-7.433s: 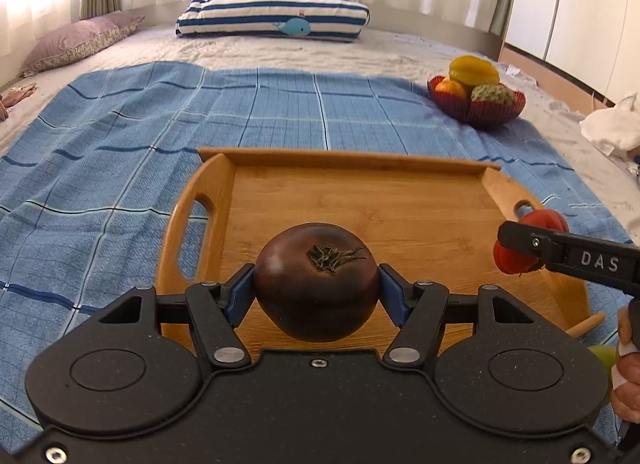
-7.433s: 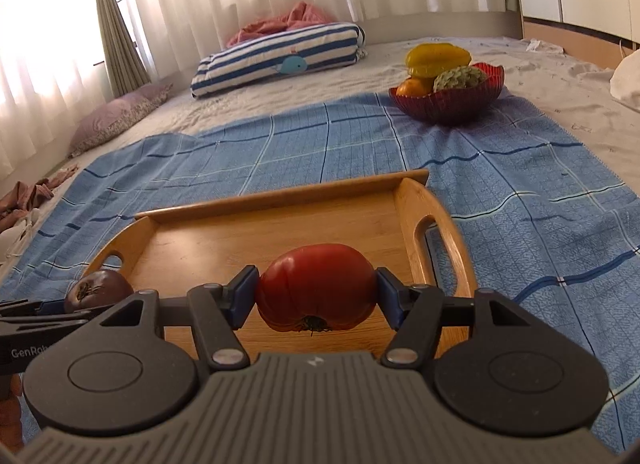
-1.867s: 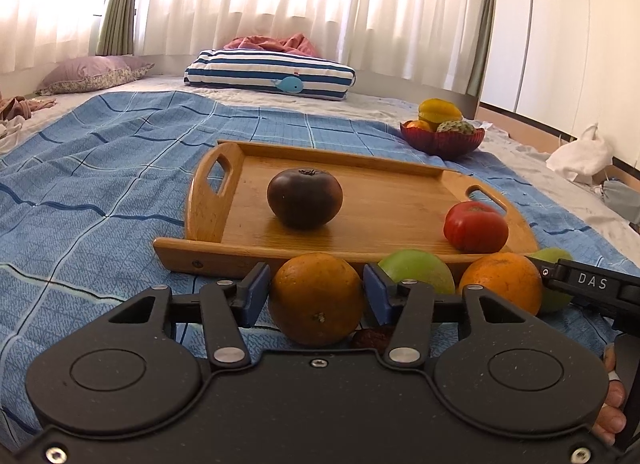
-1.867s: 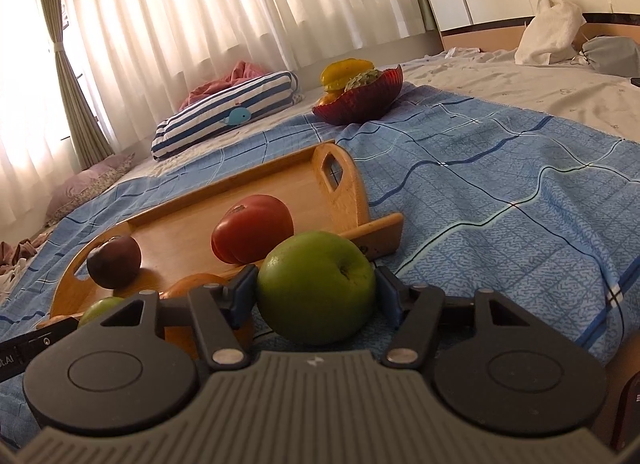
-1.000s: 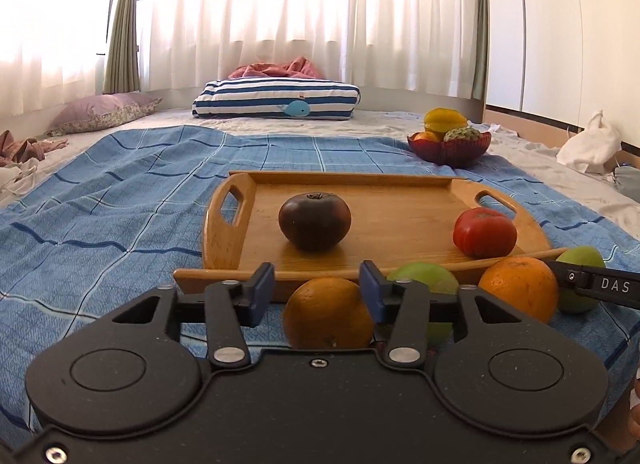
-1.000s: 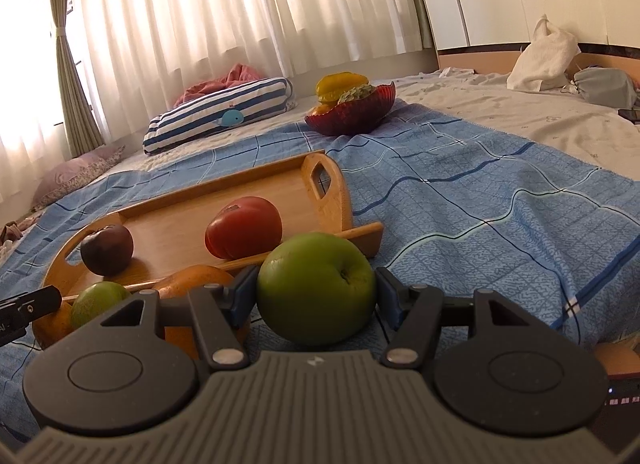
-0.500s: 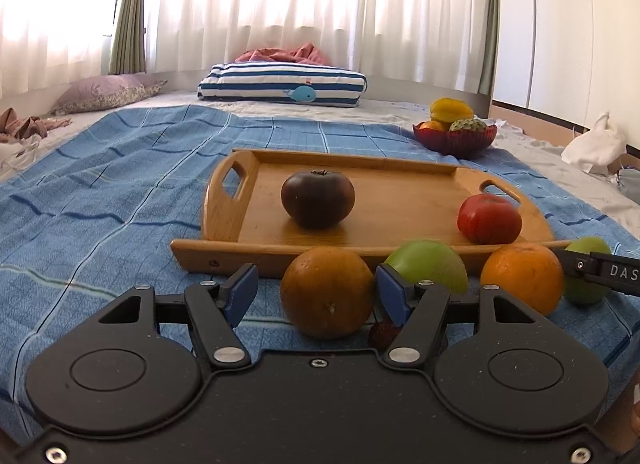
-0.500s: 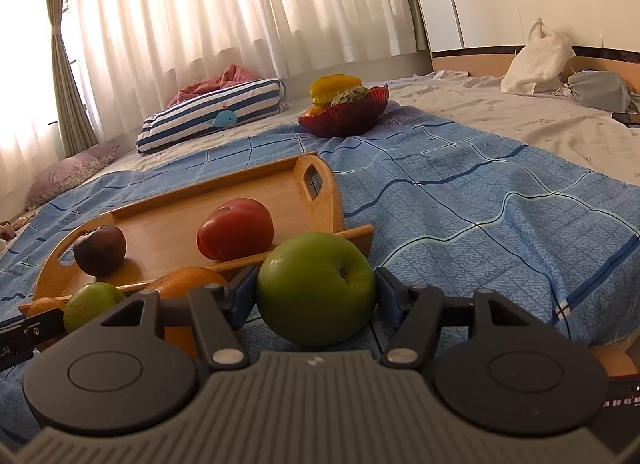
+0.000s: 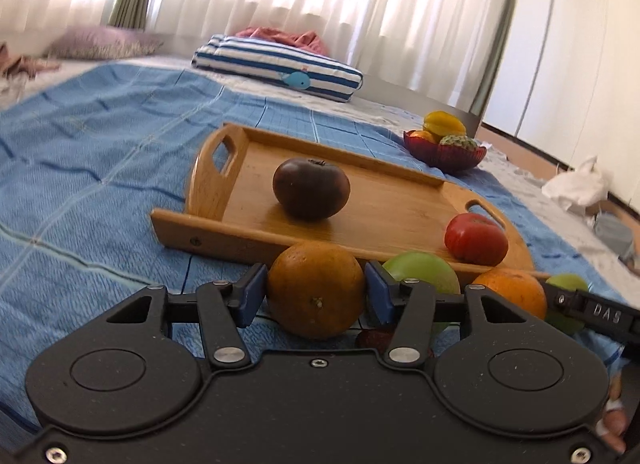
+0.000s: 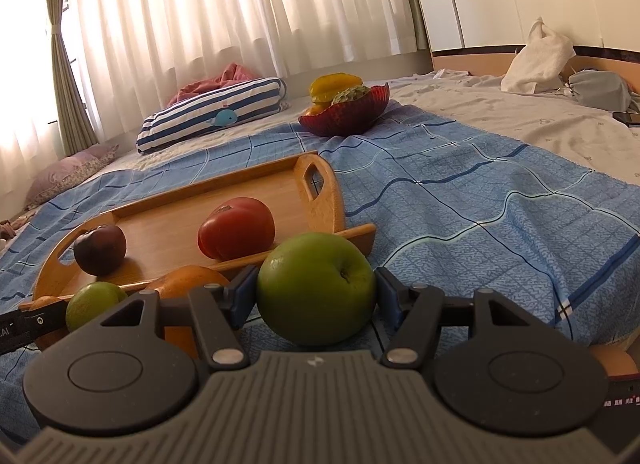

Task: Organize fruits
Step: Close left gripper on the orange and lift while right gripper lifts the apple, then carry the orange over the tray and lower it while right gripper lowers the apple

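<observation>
The blue checked blanket [image 9: 100, 152] covers the bed, and the wooden tray [image 9: 384, 200] sits in the middle of it, our landmark. On the tray: one dark tomato [image 9: 311, 188] towards its left handle and one red tomato [image 9: 476, 239] by the right handle. Well beyond the tray's far right corner stands the red bowl [image 10: 344, 114], holding a yellow fruit, a scaly green one and something orange.

Just in front of the tray's near rail, the loose fruit lines up on the blanket: two oranges and two green apples. The left gripper [image 9: 316, 296], tilted so its left side sits lower, is closing on one orange [image 9: 316, 290], blue pads right at its sides, pressing it. Beside it, a green apple [image 9: 424, 270] sits behind the right finger, then the second orange [image 9: 514, 292].

At the tray's right end, the right gripper [image 10: 316, 292] points gently downward and clamps the other green apple [image 10: 316, 288], pads snug on both sides. A small dark red thing peeks under the left gripper; I cannot tell what it is.
</observation>
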Tool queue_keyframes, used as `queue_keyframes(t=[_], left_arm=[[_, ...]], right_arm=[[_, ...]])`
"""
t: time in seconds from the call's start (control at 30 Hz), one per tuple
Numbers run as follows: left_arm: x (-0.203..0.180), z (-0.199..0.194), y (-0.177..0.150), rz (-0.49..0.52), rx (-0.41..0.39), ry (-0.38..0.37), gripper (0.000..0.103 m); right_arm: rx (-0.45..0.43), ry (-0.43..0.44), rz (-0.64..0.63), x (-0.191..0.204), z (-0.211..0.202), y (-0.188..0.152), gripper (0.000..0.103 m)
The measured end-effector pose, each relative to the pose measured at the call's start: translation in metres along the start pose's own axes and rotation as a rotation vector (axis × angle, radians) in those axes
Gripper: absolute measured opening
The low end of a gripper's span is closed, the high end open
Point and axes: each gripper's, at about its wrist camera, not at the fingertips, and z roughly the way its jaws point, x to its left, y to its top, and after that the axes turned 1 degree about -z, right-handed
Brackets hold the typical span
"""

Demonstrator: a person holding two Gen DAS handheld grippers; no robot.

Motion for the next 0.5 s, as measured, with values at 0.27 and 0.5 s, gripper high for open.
queue_keyframes(t=[0.27,0.5], left_arm=[[-0.002,-0.002,0.002,0.006,0.007,0.028,0.05],[-0.009,-0.011,0.017,0.057,-0.049,0.066,0.05]], right_arm=[[0.003,0.005,-0.013,0.003,0.0,0.0,0.065],[-0.017,0.013,-0.034,0.005,-0.005,0.006,0.065]])
